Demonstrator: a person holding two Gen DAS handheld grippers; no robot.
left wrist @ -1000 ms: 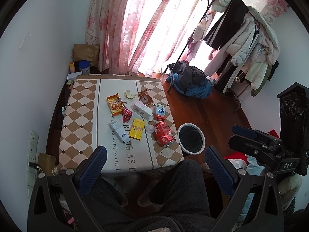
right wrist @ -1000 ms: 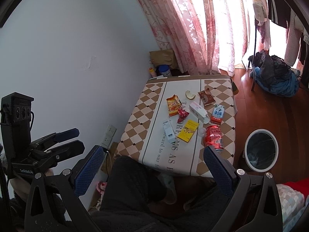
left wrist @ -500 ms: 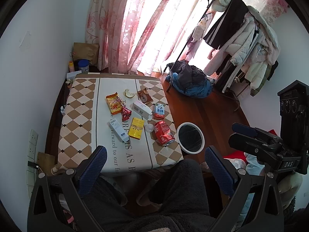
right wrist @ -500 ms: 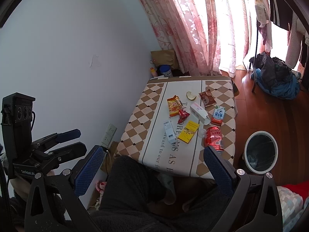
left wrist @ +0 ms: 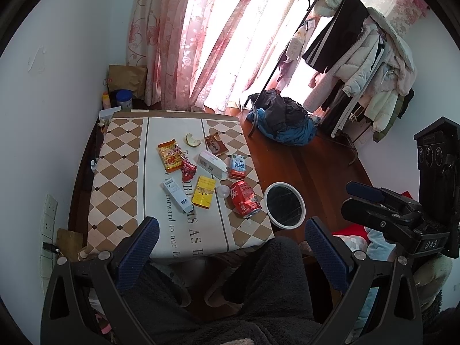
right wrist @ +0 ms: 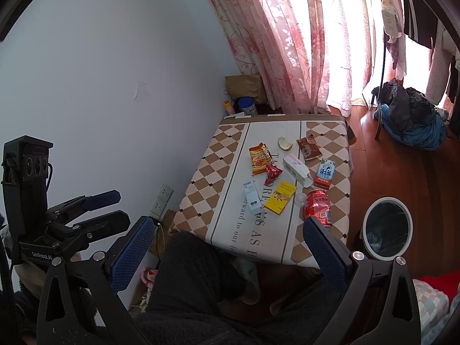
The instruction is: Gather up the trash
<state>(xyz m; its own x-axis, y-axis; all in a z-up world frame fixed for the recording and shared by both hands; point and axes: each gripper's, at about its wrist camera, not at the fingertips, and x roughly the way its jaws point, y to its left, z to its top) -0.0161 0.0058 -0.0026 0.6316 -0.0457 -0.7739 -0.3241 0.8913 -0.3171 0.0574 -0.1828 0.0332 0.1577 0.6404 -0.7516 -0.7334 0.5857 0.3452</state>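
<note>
Trash lies on a low table (left wrist: pixel 115 189) (right wrist: pixel 212 178) with a checkered cloth: a red can (left wrist: pixel 244 198) (right wrist: pixel 317 205), a yellow box (left wrist: pixel 203 192) (right wrist: pixel 280 197), a white tube box (left wrist: pixel 176 191) (right wrist: pixel 251 197), an orange snack bag (left wrist: pixel 171 153) (right wrist: pixel 258 158), a red wrapper (left wrist: pixel 187 169), a white carton (left wrist: pixel 211 164), a drink carton (left wrist: pixel 238 166), a brown wrapper (left wrist: pixel 216 143) and a fruit peel (left wrist: pixel 192 140). A white-rimmed bin (left wrist: pixel 284 204) (right wrist: pixel 386 228) stands on the floor to the table's right. My left gripper (left wrist: pixel 230 247) and right gripper (right wrist: pixel 227 247) are open, empty, held high above my lap.
A white wall runs along the table's left. Pink curtains hang behind it. A clothes rack (left wrist: pixel 359 57) and a pile of dark clothes (left wrist: pixel 283 120) (right wrist: pixel 411 115) stand on the wooden floor to the right. A paper bag and tins (left wrist: pixel 123 92) sit in the corner.
Both views have drifted slightly; the table sits a little differently in frame. Both grippers stay open and empty. Nothing on the table has moved.
</note>
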